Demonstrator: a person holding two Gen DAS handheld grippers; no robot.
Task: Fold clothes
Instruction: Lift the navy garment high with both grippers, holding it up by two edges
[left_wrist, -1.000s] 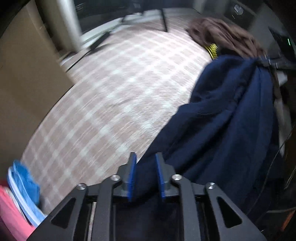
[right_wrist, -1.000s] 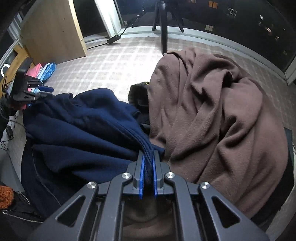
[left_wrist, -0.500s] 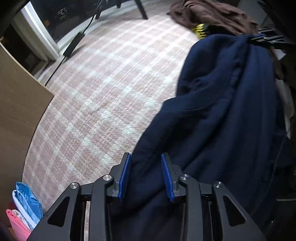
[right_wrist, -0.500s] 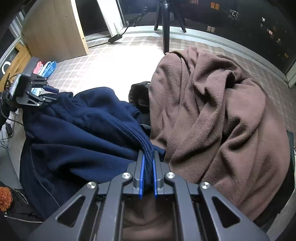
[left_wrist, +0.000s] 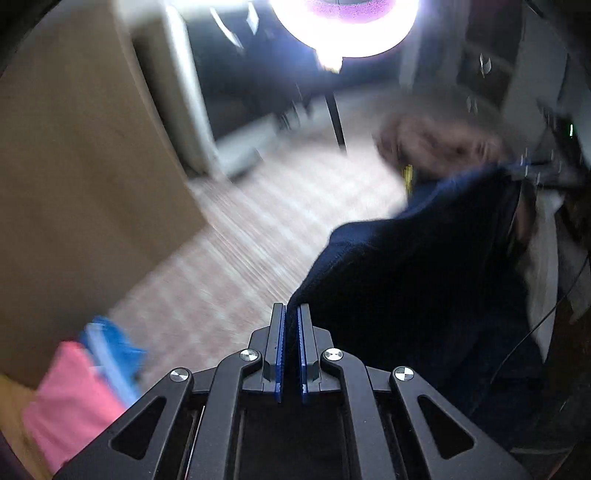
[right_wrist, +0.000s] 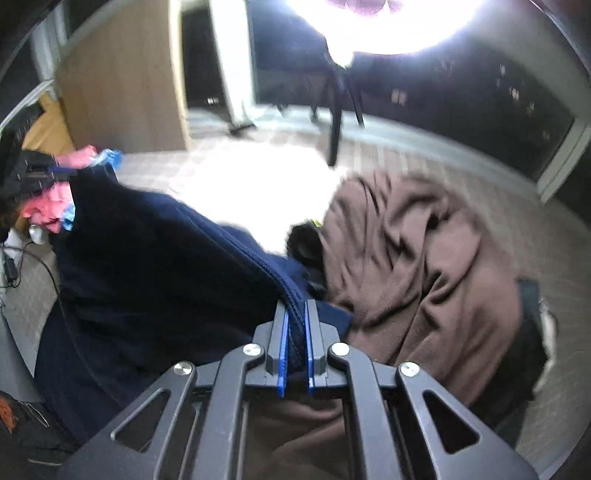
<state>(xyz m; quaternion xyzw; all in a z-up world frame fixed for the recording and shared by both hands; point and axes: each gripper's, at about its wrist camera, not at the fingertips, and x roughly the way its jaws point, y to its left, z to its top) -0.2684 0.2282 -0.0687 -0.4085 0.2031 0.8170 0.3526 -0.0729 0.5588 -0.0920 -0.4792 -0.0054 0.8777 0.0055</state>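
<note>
A navy fleece garment (left_wrist: 406, 277) hangs stretched between both grippers above the checked carpet. In the left wrist view my left gripper (left_wrist: 290, 308) is closing, its blue pads pressed on a navy edge. The right wrist view shows my right gripper (right_wrist: 294, 306) shut on the zipper edge of the same navy garment (right_wrist: 159, 258). The left gripper (right_wrist: 37, 171) appears there at far left, holding the other end. A brown fleece garment (right_wrist: 417, 258) lies heaped to the right, partly under the navy one. The picture is blurred.
A wooden cabinet (left_wrist: 74, 184) stands at the left. Folded pink clothes (left_wrist: 74, 387) and blue clothes (left_wrist: 110, 347) lie by it. A tripod leg (right_wrist: 334, 125) stands on the carpet (left_wrist: 240, 266) under a bright lamp. A black cable (right_wrist: 37, 266) trails at left.
The left gripper's jaws closed from wide apart onto the navy fabric. Both grippers rose and tilted up, lifting the navy garment; the lamp has come into view.
</note>
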